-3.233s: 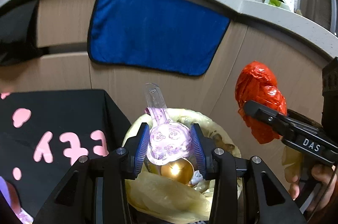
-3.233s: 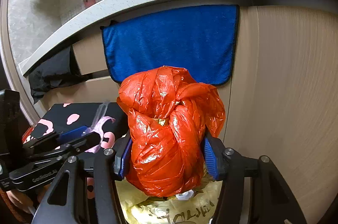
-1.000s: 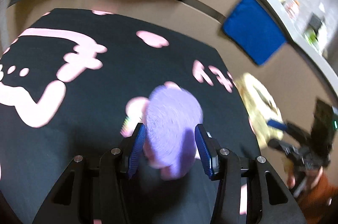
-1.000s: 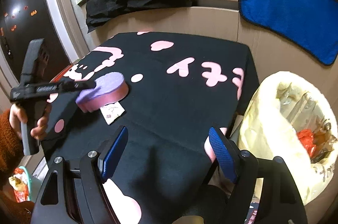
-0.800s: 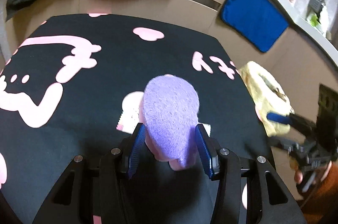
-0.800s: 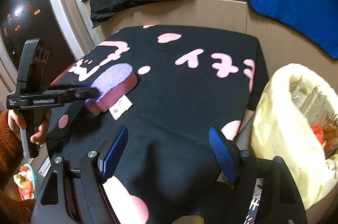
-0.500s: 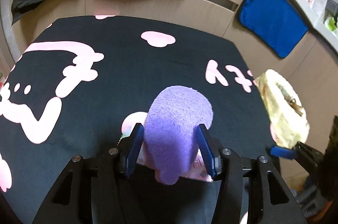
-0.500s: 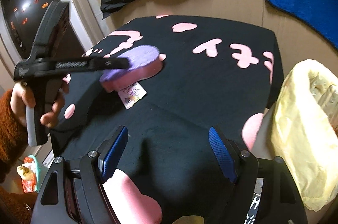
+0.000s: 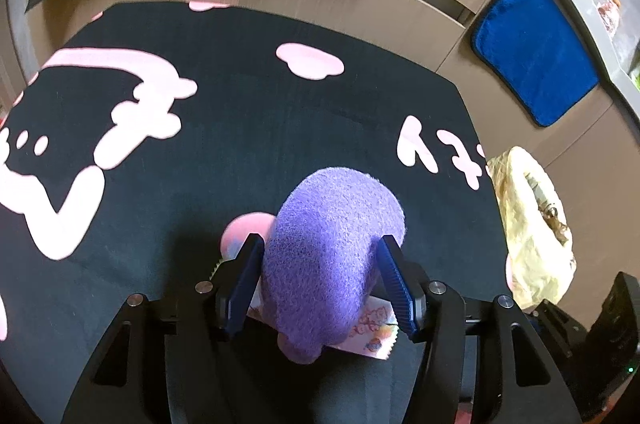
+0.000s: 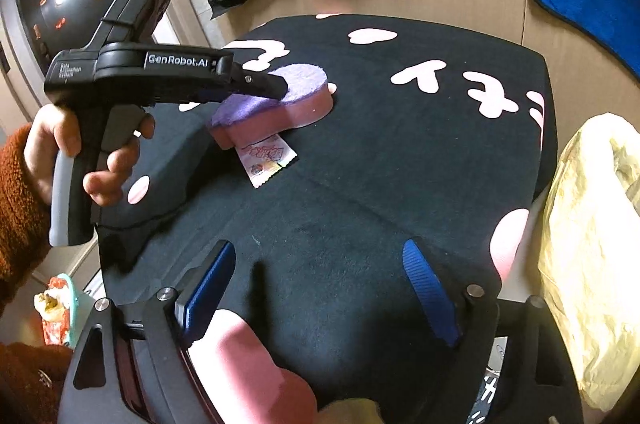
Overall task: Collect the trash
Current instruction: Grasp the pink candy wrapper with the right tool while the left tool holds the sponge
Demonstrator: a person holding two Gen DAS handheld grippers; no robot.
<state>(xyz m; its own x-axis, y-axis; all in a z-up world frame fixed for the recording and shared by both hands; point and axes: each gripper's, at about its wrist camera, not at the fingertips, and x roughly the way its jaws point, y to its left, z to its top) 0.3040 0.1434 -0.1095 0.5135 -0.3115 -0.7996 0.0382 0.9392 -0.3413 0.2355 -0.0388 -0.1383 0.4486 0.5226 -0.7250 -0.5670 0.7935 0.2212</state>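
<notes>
Left wrist view: left claw (image 9: 320, 280), jaws just widening, straddles the purple sponge (image 9: 332, 264) atop a wrapper (image 9: 370, 338); right claw (image 10: 320, 292) gapes wide, empty

Left claw (image 9: 320, 280): black plastic frame, two blue ribbed pads (image 9: 240, 284), silver screw heads on finger arms. Seen at upper left of right wrist view: black pistol-shaped body, white "GenRobot.AI" lettering, grey grip. Hand (image 10: 76, 152) on grip, fuzzy rust-orange sleeve (image 10: 16, 200) at left edge. Right claw (image 10: 320, 292): same black frame, blue ribbed pads, silver screws.
</notes>
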